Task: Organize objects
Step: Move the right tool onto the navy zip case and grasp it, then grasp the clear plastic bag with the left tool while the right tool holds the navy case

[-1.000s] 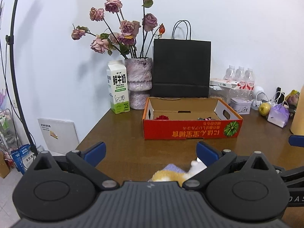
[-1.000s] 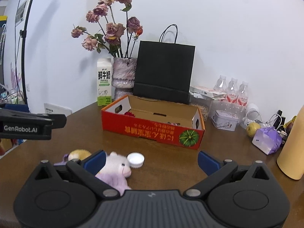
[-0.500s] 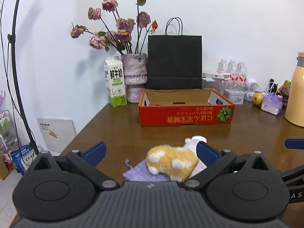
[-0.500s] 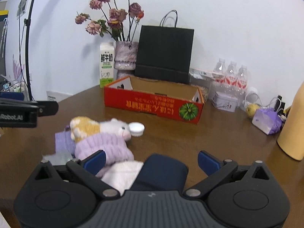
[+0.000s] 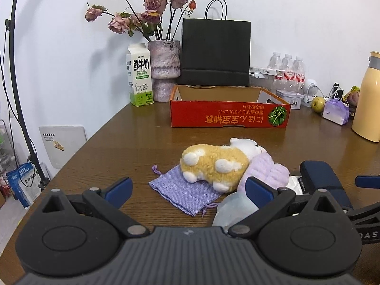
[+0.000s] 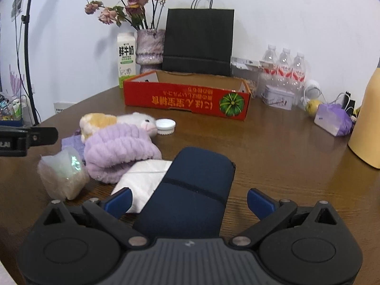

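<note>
Both tools are held low and level over the wooden table point(image 5: 133, 142), pointing toward the red cardboard box point(image 5: 229, 117). In front of the box lies the heap: a plush toy point(image 5: 213, 162) on a lilac pouch point(image 5: 182, 190). The left gripper point(image 5: 187, 191) is spread wide, empty. The right gripper point(image 6: 188, 200) is spread too, either side of a navy case point(image 6: 192, 190), not touching it.

I see a plain white wall point(image 5: 296, 11) behind a dark brown wooden table point(image 5: 133, 142) — evenly lit. A black stand pole point(image 5: 14, 76) rises at left; pale floor point(image 5: 9, 211) shows below.
</note>
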`<state>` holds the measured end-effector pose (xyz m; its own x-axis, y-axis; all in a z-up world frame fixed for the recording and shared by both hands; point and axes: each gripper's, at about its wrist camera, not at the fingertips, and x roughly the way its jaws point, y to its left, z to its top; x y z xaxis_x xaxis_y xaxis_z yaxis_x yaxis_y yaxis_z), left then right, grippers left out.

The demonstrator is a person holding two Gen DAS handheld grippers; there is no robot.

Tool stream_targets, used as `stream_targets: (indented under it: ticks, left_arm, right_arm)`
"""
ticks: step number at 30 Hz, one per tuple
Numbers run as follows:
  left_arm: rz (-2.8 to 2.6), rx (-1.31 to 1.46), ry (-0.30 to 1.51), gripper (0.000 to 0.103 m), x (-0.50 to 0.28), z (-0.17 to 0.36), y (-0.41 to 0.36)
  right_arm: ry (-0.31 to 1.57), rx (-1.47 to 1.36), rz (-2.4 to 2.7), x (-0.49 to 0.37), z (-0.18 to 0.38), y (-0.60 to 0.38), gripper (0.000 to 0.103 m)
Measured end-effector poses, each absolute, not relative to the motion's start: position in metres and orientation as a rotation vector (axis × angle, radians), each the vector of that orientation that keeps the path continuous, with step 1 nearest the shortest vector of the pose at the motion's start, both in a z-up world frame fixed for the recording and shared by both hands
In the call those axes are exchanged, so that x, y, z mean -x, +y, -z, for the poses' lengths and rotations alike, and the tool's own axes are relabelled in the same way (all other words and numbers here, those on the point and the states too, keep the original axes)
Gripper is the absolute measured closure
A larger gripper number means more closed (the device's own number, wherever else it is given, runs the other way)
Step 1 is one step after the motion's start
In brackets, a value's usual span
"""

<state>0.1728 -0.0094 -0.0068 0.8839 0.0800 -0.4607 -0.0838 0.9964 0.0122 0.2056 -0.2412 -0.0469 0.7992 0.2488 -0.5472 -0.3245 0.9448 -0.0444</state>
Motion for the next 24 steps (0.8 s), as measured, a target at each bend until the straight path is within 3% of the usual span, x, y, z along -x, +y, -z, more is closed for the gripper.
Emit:
stream_targets:
  ticks: [16,22,24]
  left_arm:
    - [-0.021,0.024,0.493,0.0,-0.177,0.008,-0.009]
    - [0.053,0.036,0.487,0.0,-0.18,0.002,0.011]
    - [0.087,0.037,0.481,0.0,-0.181,0.0,0.02]
  right_arm:
    - [0.683,0.048,-0.293,-0.236,0.067,-0.244,0.0]
    - [0.642,0.045,-0.3,-0.229,0.065,-0.246,0.026]
    - [0.635,0.04,-0.281,-0.227,0.065,-0.247,0.028]
